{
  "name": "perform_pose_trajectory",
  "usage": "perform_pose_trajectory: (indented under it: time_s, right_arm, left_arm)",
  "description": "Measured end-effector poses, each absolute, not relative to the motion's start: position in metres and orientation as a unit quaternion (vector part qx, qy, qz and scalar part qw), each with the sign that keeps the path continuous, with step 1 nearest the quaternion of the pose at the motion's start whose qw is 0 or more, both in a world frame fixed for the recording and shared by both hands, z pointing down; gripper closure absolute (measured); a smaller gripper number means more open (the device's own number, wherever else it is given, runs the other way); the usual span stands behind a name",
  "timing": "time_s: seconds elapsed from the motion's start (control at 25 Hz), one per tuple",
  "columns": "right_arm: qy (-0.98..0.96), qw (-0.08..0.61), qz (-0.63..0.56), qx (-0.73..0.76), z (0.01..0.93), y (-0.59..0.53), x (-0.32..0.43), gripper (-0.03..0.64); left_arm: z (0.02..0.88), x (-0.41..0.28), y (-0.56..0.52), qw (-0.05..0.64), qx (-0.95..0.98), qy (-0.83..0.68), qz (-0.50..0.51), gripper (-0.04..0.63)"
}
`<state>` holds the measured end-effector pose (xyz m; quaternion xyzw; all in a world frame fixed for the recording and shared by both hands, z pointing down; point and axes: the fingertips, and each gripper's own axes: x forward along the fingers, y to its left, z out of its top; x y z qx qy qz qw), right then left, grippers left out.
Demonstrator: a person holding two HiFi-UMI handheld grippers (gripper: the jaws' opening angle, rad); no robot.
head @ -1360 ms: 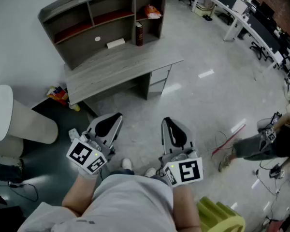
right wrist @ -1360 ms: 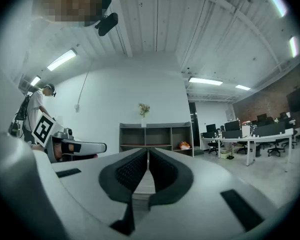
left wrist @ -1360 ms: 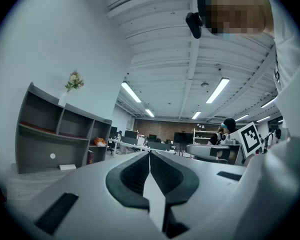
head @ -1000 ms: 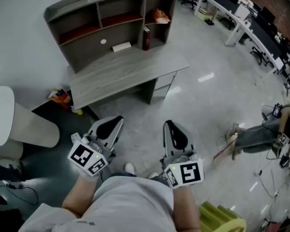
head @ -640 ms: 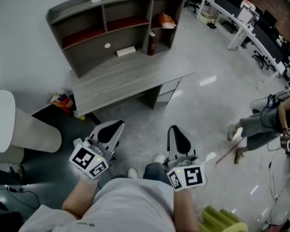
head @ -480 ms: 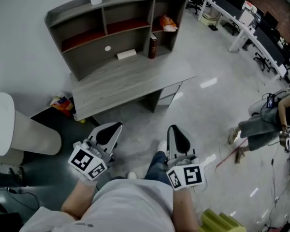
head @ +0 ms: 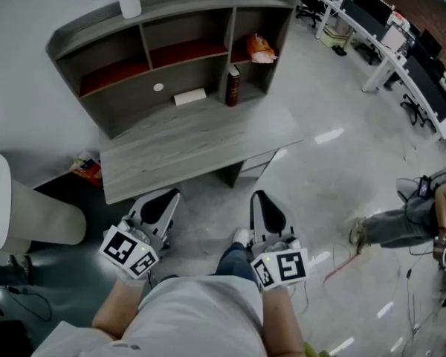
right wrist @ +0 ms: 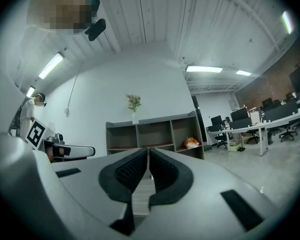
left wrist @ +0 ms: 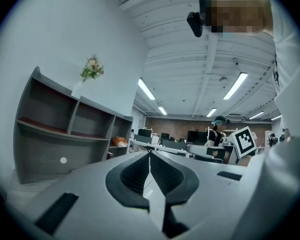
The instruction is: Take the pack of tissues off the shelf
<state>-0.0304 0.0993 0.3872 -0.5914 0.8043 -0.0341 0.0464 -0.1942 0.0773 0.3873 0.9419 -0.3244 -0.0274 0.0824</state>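
A grey desk carries a shelf unit with red-lined compartments. An orange-and-yellow packet lies on the right compartment's shelf; it also shows as the orange packet in the right gripper view. A white oblong pack lies on the desk top under the middle compartment. My left gripper and right gripper are held low in front of the desk, well short of it. Both are shut with nothing between the jaws, as with the left gripper and right gripper in their own views.
A dark red book stands beside the white pack. A white vase with flowers tops the shelf unit. A white chair stands at the left, a snack bag lies on the floor, and a person sits at the right near office desks.
The person holding the grippers has stepped closer to the desk, which now sits nearer and larger. Both grippers stay shut and low. The person at the right has shifted.
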Motion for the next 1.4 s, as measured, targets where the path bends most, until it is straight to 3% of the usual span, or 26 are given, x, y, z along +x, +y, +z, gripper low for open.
perform_pose_trajectory:
  time_s: [0.72, 1.4]
  right_arm:
    - [0.852, -0.001, -0.058, -0.521, 0.412, -0.100, 0.121, 0.592]
    - [0.845, -0.009, -0.027, -0.533, 0.383, -0.254, 0.174, 0.592]
  left_arm:
    - [0.387, -0.024, -0.094, 0.094, 0.920, -0.380, -0.023, 0.574]
    - [0.388, 0.011, -0.163, 0.092, 0.914, -0.395, 0.005, 0.574]
